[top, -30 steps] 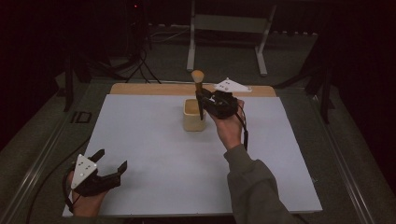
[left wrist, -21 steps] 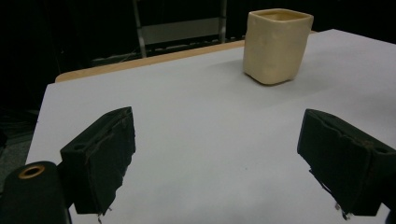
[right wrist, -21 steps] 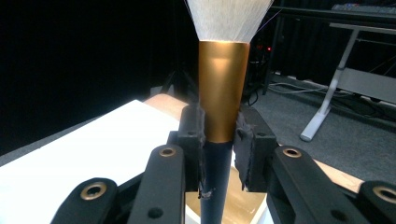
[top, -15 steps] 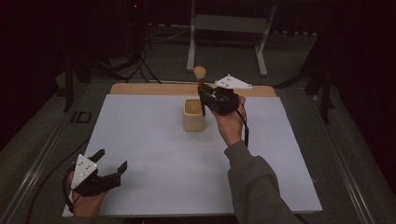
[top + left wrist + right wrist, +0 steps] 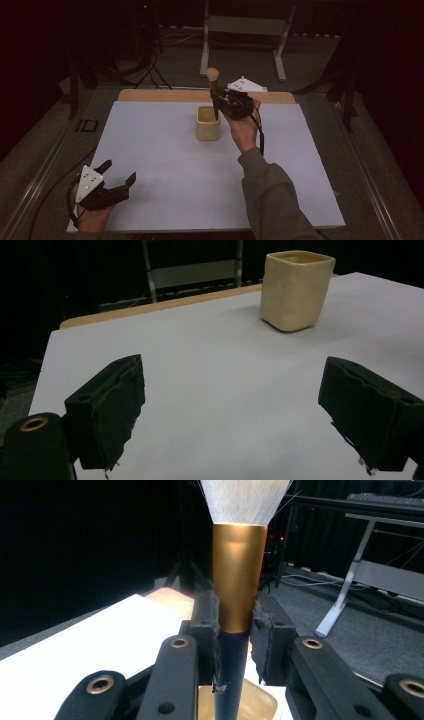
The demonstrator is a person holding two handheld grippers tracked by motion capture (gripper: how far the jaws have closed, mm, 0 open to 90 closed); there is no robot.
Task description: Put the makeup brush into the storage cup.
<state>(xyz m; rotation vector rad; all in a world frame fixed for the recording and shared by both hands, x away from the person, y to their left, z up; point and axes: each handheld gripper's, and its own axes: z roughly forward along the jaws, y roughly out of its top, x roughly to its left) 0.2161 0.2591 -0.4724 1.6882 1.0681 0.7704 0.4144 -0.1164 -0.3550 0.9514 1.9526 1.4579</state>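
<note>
Left tongs [image 5: 119, 186] rest open and empty at the near-left corner of the white surface [image 5: 165, 165]. Farther back, right tongs [image 5: 219, 102] grip a makeup brush [image 5: 214, 92] upright, handle down inside the cream cup [image 5: 208, 123].

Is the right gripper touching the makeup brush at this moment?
Touching. In the right gripper view the right gripper has both black pads pressed on the makeup brush, where the gold ferrule meets the dark handle, above the cream cup.
</note>
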